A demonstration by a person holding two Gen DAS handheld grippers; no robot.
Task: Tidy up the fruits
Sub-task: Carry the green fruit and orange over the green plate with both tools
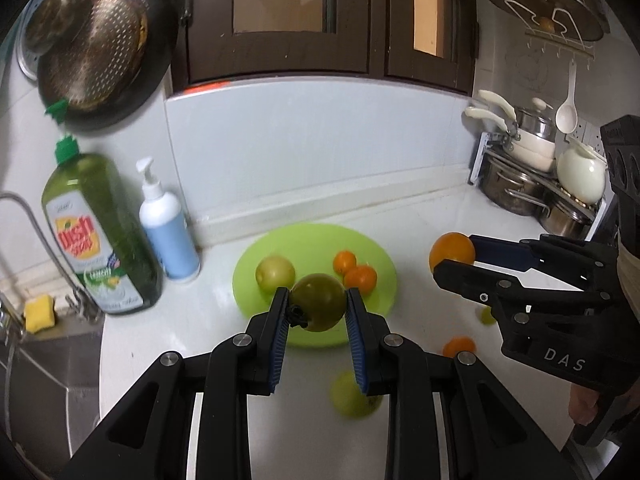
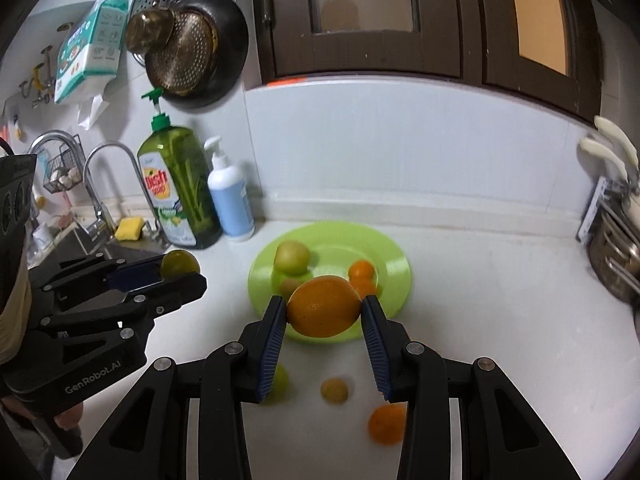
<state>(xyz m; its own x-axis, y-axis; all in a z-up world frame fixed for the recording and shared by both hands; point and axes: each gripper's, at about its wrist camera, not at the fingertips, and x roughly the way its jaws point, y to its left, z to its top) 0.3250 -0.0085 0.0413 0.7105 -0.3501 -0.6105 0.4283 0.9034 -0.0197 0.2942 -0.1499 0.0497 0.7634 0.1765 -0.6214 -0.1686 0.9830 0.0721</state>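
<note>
A green plate (image 1: 360,248) (image 2: 384,264) lies on the white counter and holds a pale green fruit (image 1: 275,273) (image 2: 292,257) and two small oranges (image 1: 345,261) (image 2: 361,270). My left gripper (image 1: 317,300) (image 2: 188,270) is shut on a dark green fruit (image 1: 318,302) (image 2: 179,263), held above the plate's near edge. My right gripper (image 2: 324,312) (image 1: 452,258) is shut on a large orange (image 2: 324,306) (image 1: 452,251), held above the counter right of the plate. Loose fruits lie on the counter: a green one (image 1: 352,396) (image 2: 280,380), a small yellowish one (image 2: 334,390) (image 1: 486,316) and an orange one (image 2: 386,424) (image 1: 459,346).
A green dish soap bottle (image 1: 100,232) (image 2: 180,188) and a white pump bottle (image 1: 168,220) (image 2: 230,196) stand left of the plate. A sink with a tap (image 2: 104,184) and a yellow sponge (image 1: 39,314) is at the left. A rack of pots (image 1: 540,176) stands at the right.
</note>
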